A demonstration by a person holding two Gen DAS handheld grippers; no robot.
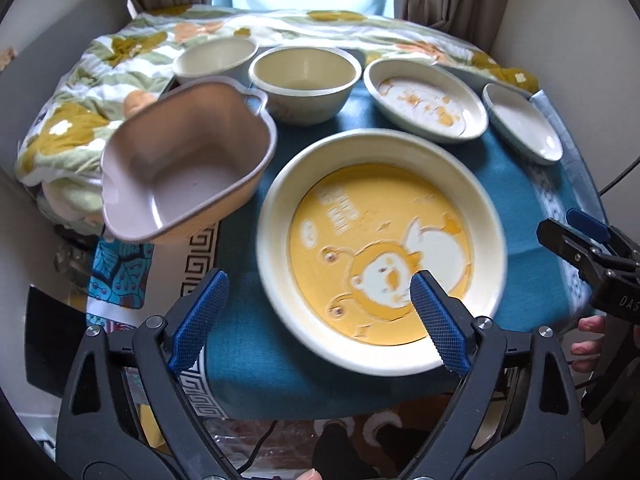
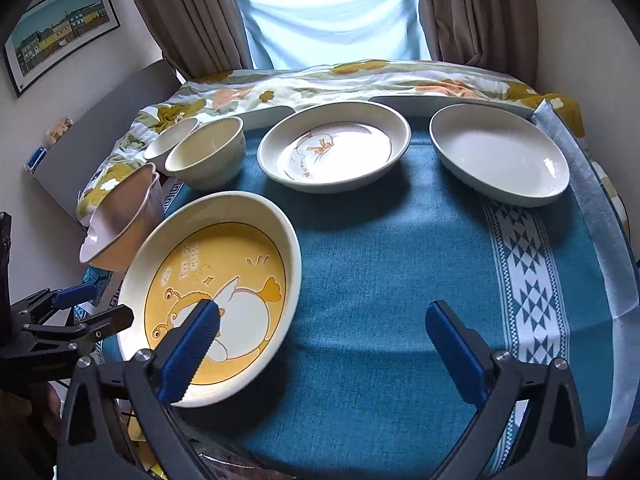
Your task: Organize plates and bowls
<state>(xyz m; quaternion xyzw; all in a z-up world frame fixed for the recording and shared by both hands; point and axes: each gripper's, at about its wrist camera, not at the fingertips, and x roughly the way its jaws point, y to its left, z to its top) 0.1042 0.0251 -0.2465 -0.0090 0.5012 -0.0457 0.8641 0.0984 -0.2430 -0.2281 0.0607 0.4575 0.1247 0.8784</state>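
Observation:
A yellow cartoon plate (image 1: 380, 252) (image 2: 212, 296) lies on the blue cloth near the front edge. A pink bowl with handles (image 1: 184, 160) (image 2: 124, 220) sits tilted at the table's left edge. Two cream bowls (image 1: 306, 80) (image 1: 214, 58) stand behind it. A duck plate (image 1: 426, 100) (image 2: 334, 146) and a plain white oval plate (image 1: 522, 122) (image 2: 500, 152) lie at the back right. My left gripper (image 1: 320, 316) is open and empty over the yellow plate's near rim. My right gripper (image 2: 324, 356) is open and empty, to the right of that plate.
The blue tablecloth (image 2: 400, 280) has a white patterned band (image 2: 528, 288) on the right. A floral quilt (image 2: 320, 80) lies behind the table, with curtains (image 2: 192, 12) and a window beyond. A grey board (image 2: 100, 140) leans at the left.

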